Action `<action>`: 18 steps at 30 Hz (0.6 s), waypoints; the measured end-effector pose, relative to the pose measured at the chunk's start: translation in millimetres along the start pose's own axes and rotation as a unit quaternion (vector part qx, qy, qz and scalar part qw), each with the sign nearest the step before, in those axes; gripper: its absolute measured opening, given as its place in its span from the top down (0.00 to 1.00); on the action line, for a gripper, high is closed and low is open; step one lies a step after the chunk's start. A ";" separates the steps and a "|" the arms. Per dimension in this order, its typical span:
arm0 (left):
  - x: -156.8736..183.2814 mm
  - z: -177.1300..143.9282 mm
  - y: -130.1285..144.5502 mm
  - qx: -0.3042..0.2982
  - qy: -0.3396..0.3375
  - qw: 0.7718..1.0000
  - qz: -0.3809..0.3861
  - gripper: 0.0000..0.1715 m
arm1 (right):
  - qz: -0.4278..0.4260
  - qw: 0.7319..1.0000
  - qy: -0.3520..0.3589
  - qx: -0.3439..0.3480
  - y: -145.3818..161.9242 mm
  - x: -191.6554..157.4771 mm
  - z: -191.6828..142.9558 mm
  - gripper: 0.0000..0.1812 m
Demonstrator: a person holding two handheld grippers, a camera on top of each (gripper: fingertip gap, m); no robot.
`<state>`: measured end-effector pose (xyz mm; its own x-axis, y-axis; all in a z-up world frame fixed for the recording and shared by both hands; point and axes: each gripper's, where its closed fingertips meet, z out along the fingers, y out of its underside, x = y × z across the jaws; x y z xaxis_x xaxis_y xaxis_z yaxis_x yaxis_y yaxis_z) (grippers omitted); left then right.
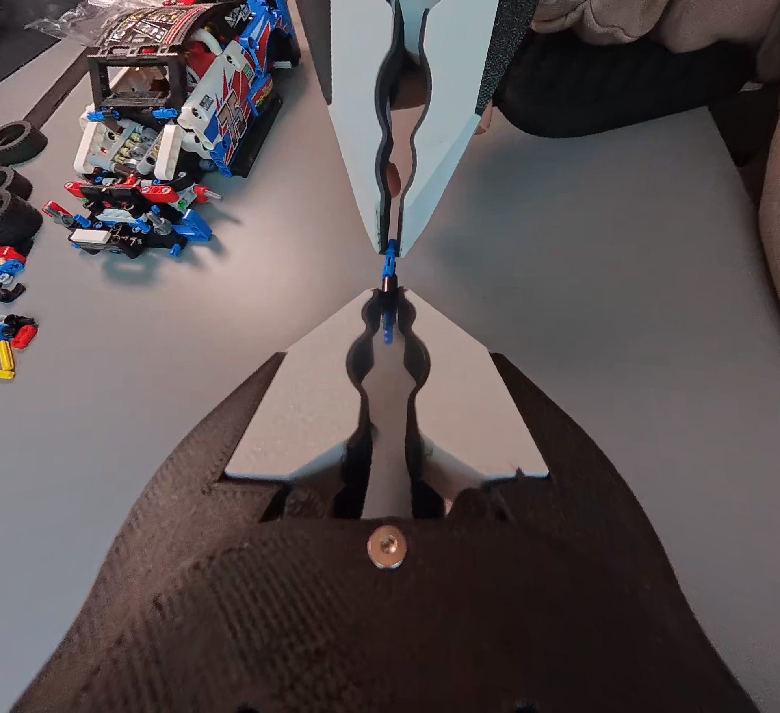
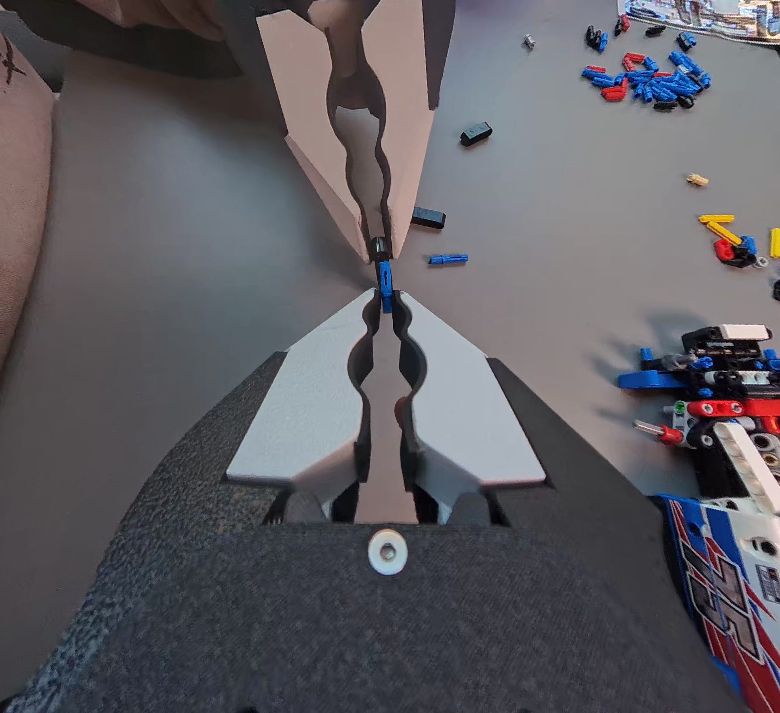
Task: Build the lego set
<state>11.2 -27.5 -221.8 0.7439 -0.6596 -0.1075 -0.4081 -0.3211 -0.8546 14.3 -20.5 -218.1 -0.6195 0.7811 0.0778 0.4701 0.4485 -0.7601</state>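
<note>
Two grippers meet tip to tip above the grey tabletop [image 1: 591, 270], left gripper [image 1: 387, 291] fingers clamped on a black connector [image 1: 388, 284], right gripper [image 2: 386, 291] fingers pinching a blue pin [image 2: 385, 276], apparently joining them, the lego car [image 1: 185, 101] nearby.

a blue pin [image 1: 391, 260] and a black bush [image 1: 389, 284] are being shown over the grey table [image 1: 591, 312]. left of the pin, a car [image 1: 185, 101] is being seen patterned in blue, white and red zigzags, with a black roof. white fingers [image 1: 447, 405] are being edged in black.
</note>
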 end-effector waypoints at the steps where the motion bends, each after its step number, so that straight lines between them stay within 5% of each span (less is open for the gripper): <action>1: 1.0 1.2 0.6 -0.006 0.000 1.000 0.005 0.97 | -0.003 1.000 -0.001 -0.004 1.3 -1.3 0.8 0.99; 18: 7.6 5.3 4.6 -0.064 -0.023 0.997 0.041 0.97 | -0.071 0.997 0.024 -0.025 0.8 -9.9 2.8 0.99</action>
<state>17.8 -30.4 -229.3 0.7278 -0.6557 -0.2008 -0.5306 -0.3529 -0.7707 19.0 -29.0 -221.3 -0.6521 0.7274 0.2139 0.4114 0.5764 -0.7061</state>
